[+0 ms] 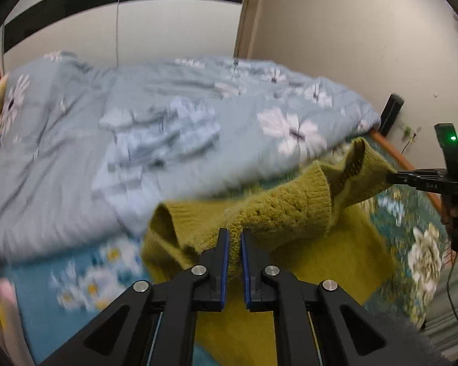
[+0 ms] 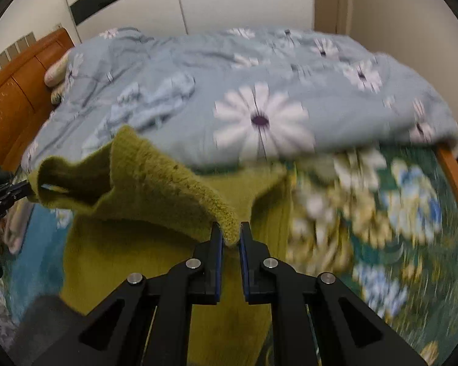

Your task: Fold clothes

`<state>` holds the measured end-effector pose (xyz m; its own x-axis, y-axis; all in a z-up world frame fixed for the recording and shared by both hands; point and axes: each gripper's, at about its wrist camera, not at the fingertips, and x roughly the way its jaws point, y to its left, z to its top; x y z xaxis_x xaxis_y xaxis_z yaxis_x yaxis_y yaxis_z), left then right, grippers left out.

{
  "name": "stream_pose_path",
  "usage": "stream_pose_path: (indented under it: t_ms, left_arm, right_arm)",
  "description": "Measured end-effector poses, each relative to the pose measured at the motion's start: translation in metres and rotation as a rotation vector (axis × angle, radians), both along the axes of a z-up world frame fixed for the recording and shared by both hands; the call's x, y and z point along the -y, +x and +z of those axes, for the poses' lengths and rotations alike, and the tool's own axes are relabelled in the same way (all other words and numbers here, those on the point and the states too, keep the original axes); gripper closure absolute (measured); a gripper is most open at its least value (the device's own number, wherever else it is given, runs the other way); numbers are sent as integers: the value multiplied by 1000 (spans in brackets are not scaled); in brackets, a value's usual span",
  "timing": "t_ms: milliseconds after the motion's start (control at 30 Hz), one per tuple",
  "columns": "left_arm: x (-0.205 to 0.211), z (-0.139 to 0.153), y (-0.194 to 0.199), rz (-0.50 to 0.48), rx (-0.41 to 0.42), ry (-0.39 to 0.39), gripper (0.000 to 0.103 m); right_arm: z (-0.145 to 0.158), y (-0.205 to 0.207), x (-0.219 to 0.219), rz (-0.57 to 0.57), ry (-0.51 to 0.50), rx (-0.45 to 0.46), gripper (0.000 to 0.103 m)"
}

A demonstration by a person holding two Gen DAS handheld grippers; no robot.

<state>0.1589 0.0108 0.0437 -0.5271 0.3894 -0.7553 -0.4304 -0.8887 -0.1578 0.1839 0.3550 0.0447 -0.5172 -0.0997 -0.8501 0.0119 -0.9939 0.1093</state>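
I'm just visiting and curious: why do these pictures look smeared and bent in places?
Left wrist view: the quilt and bedsheet smear with motion blur, while the left gripper stays sharp; the fisheye lens bows the wall. Right wrist view: the bedsheet blurs most, the sweater less, the right gripper is crisp.

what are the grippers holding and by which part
Both hold the olive-green knit sweater: the left gripper and the right gripper each pinch an edge of the lifted part, stretched between them.
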Motion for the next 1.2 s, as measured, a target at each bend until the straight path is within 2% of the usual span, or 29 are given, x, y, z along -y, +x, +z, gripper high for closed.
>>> stream_pose_path:
  t_ms: [200, 333, 467, 500, 533, 633, 700, 833, 867, 933, 1000, 1100, 1200]
  left_arm:
    - [-1, -43, 41, 43, 142, -32, 95]
    - [4, -54, 53, 85, 201, -2, 91]
    - [14, -55, 60, 114, 246, 46, 89]
    - [17, -55, 61, 129, 257, 61, 86]
    - [20, -54, 61, 147, 272, 81, 79]
    - [34, -58, 63, 219, 342, 177, 64]
    - [40, -64, 62, 265, 392, 218, 63]
    - [42, -73, 59, 335, 418, 196, 56]
    - [43, -77, 58, 349, 433, 198, 54]
    - [44, -86, 53, 370, 473, 186, 51]
    - [47, -94, 47, 397, 501, 154, 51]
    - [55, -104, 36, 436, 534, 161, 47]
    - [58, -114, 24, 431, 560, 182, 38]
  right_arm:
    - [-53, 49, 1, -59, -10, 110, 93]
    - [-77, 68, -3, -116, -29, 152, 93]
    - [-84, 80, -4, -141, -58, 177, 92]
    - [-85, 83, -4, -148, -68, 182, 92]
    - [-86, 86, -7, -166, -94, 183, 92]
    - [-90, 96, -15, -220, -171, 188, 92]
    - [-92, 103, -21, -255, -222, 191, 92]
    - [-96, 116, -31, -327, -325, 197, 91]
    - [-97, 119, -34, -345, -351, 198, 90]
    - [-100, 125, -40, -381, -404, 200, 79]
    - [-107, 127, -47, -428, -475, 198, 61]
    - [-111, 130, -56, -476, -514, 182, 54]
    - [-112, 132, -67, -509, -540, 161, 49]
